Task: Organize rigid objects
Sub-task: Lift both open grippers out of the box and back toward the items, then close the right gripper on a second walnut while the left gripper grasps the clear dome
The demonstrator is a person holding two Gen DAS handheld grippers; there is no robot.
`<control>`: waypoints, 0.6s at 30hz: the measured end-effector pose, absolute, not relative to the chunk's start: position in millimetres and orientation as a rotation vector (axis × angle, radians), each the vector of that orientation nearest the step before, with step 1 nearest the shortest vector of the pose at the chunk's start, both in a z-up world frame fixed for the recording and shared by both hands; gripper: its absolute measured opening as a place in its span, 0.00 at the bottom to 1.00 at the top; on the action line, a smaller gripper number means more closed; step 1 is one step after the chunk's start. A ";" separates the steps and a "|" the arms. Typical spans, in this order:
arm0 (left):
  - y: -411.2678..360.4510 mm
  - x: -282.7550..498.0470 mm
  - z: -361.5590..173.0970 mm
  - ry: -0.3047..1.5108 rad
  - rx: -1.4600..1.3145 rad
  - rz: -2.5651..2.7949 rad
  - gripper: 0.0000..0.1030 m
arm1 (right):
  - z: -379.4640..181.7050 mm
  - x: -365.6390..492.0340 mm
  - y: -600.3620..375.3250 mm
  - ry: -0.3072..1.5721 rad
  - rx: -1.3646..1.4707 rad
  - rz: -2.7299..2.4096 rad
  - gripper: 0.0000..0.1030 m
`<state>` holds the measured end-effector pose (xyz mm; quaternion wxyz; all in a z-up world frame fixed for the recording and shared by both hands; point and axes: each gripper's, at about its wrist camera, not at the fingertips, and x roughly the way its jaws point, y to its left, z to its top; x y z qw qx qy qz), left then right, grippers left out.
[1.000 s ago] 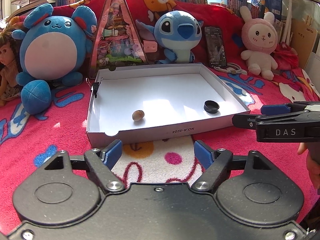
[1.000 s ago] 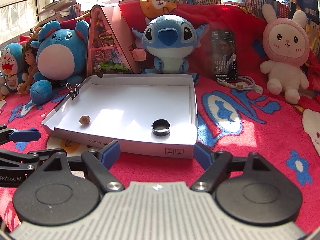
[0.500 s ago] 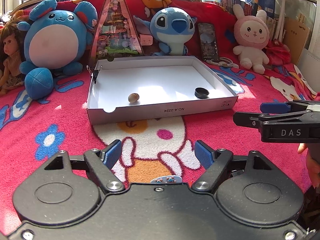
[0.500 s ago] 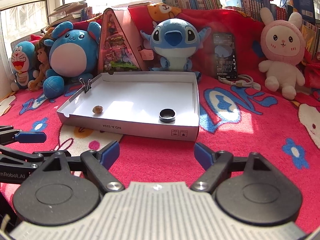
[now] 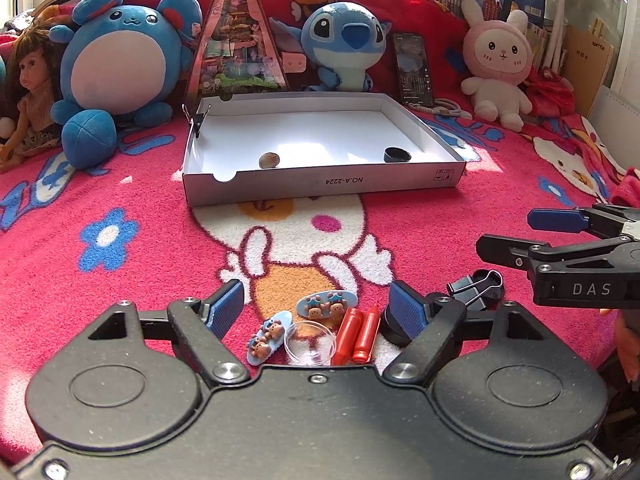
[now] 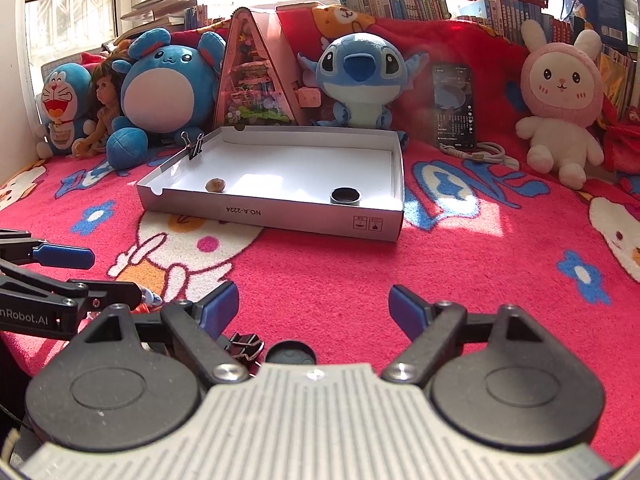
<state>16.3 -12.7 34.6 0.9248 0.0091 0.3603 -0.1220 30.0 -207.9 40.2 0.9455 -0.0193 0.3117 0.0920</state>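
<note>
Progress looks partial, going by how things lie on the bed. In the white box, set far across the red blanket, two things already sit: a small brown pebble toward the left and a black cap toward the right.

Nearer, a cluster waits on the blanket. From left to right in the left wrist view: a blue hair clip with bears, a second bear clip just behind it, a clear round dish, two red crayons lying side by side, a black round lid partly hidden by a finger, and a black binder clip at the right end. So most of the sorting is probably left.

The left gripper hangs over the clips and dish with jaws spread and nothing between them. The right gripper is likewise spread and empty, above the binder clip and lid. No pickup has begun.
</note>
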 end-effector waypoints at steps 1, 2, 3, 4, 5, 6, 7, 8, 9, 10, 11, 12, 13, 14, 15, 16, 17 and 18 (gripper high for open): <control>-12.3 14.6 34.6 0.740 0.018 -0.250 0.76 | 39.9 27.2 -207.9 0.634 -0.044 0.186 0.87; -11.6 12.8 34.8 0.740 0.017 -0.249 0.76 | 39.7 25.3 -207.9 0.633 -0.048 0.184 0.87; -11.1 11.2 35.0 0.740 0.017 -0.249 0.76 | 39.6 22.6 -208.3 0.632 -0.052 0.181 0.87; -10.3 8.9 35.4 0.739 0.017 -0.251 0.76 | 39.2 19.9 -208.8 0.631 -0.054 0.179 0.87; -9.7 6.4 35.7 0.737 0.017 -0.252 0.76 | 38.8 17.4 -209.4 0.631 -0.054 0.178 0.87; -9.1 4.1 36.2 0.735 0.018 -0.252 0.76 | 38.3 14.1 -210.5 0.632 -0.053 0.176 0.87; -8.6 1.6 36.5 0.734 0.019 -0.253 0.76 | 37.7 11.5 -211.1 0.635 -0.052 0.175 0.87; -8.2 -0.3 36.7 0.736 0.019 -0.256 0.74 | 37.2 8.7 -211.7 0.637 -0.053 0.177 0.87; -7.5 -3.0 36.7 0.740 0.020 -0.265 0.72 | 36.6 5.8 -212.3 0.640 -0.055 0.180 0.87; -6.5 -5.4 36.8 0.749 0.019 -0.274 0.69 | 35.7 2.0 -212.7 0.642 -0.058 0.180 0.87; -5.8 -7.3 36.6 0.758 0.014 -0.280 0.66 | 35.0 -1.7 -212.9 0.645 -0.063 0.179 0.87; -4.6 -9.1 36.3 0.769 0.007 -0.286 0.61 | 34.5 -4.8 -213.0 0.649 -0.066 0.178 0.87; -3.6 -10.3 36.1 0.776 0.001 -0.291 0.59 | 33.9 -7.6 -213.4 0.654 -0.067 0.180 0.86; -1.6 -11.9 35.4 0.786 -0.007 -0.295 0.54 | 33.2 -11.0 -213.9 0.662 -0.066 0.185 0.86; -0.3 -13.0 34.9 0.792 -0.010 -0.294 0.50 | 32.8 -14.6 -214.2 0.665 -0.065 0.188 0.86; 0.7 -13.7 34.4 0.796 -0.011 -0.291 0.48 | 32.4 -17.7 -214.2 0.666 -0.069 0.191 0.86; 2.7 -14.7 33.1 0.802 -0.012 -0.285 0.45 | 32.0 -20.4 -213.8 0.668 -0.076 0.192 0.86; 3.4 -15.6 32.4 0.805 -0.011 -0.278 0.43 | 31.4 -23.5 -212.9 0.669 -0.087 0.191 0.86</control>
